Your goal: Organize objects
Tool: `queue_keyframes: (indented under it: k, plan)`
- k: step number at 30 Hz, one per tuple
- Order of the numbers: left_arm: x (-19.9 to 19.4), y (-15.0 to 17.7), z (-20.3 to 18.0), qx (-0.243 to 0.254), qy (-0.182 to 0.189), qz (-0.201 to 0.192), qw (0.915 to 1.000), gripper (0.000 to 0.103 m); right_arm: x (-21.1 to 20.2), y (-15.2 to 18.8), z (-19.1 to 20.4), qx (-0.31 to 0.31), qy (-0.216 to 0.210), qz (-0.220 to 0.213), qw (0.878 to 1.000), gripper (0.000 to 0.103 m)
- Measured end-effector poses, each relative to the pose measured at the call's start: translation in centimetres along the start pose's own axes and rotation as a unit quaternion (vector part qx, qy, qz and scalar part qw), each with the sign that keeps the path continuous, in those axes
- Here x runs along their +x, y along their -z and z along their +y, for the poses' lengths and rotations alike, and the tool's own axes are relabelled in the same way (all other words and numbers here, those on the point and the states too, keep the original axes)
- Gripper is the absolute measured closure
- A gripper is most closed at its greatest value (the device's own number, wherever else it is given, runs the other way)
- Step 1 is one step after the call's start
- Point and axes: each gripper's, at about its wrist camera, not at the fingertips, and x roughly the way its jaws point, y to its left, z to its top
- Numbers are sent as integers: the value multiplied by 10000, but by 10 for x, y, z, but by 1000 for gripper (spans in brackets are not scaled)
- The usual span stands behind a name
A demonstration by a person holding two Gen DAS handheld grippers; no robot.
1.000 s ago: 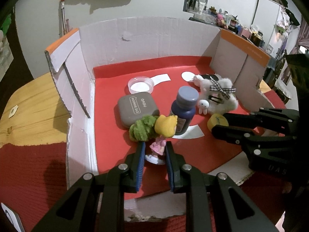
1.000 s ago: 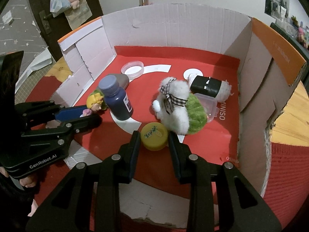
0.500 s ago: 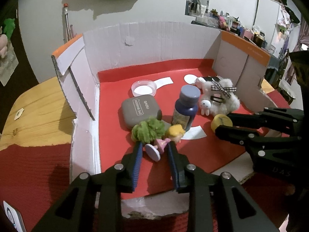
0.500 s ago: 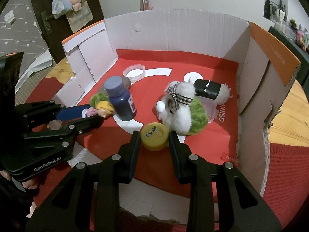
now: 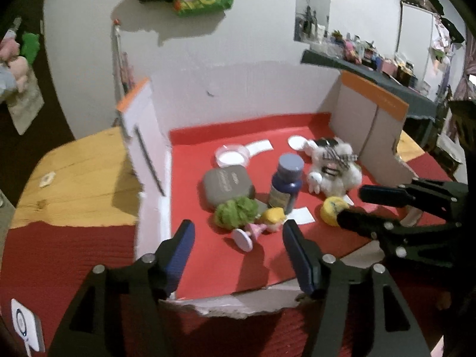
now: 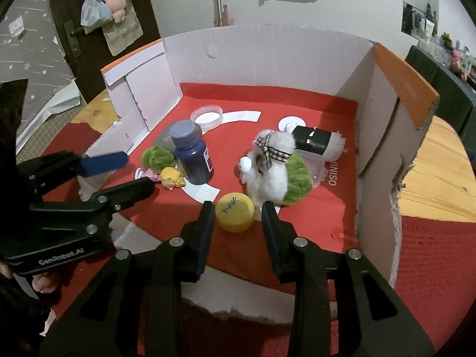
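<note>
Left gripper (image 5: 238, 239) was spread wide, holding nothing, at the near edge of the red mat (image 5: 208, 255). Just beyond it, the doll figurine (image 5: 261, 223) lay on its side: yellow hair, pink dress, round white base toward the gripper. Right gripper (image 6: 236, 217) was apart around the yellow cap (image 6: 235, 212), contact unclear. Behind the doll: green pom-pom (image 5: 236, 209), grey case (image 5: 227, 186), blue bottle (image 5: 285, 183). White plush (image 6: 273, 172) sat further right, clear dish (image 5: 230, 156) toward the far edge.
</note>
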Motion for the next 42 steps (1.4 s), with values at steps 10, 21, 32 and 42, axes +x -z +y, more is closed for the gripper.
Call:
queue_keyframes:
  k: [10,21,32,42]
  plan:
    - [-9,7,6,-200,21,-25,9998,39,-21,12,11,48,94,-255,9996,56]
    - [-18,17,5,-304,-337,-227,9987,22,-42,26,16,157,579,-743,9954,42]
    - [-21,22,1,-280,-412,-319,9982,16,-48,39,16,329,1021,-1056,9886,36]
    - [-22,26,-2,-207,-419,-430,9980,10,-47,42,18,362,1111,-1153,9864,31]
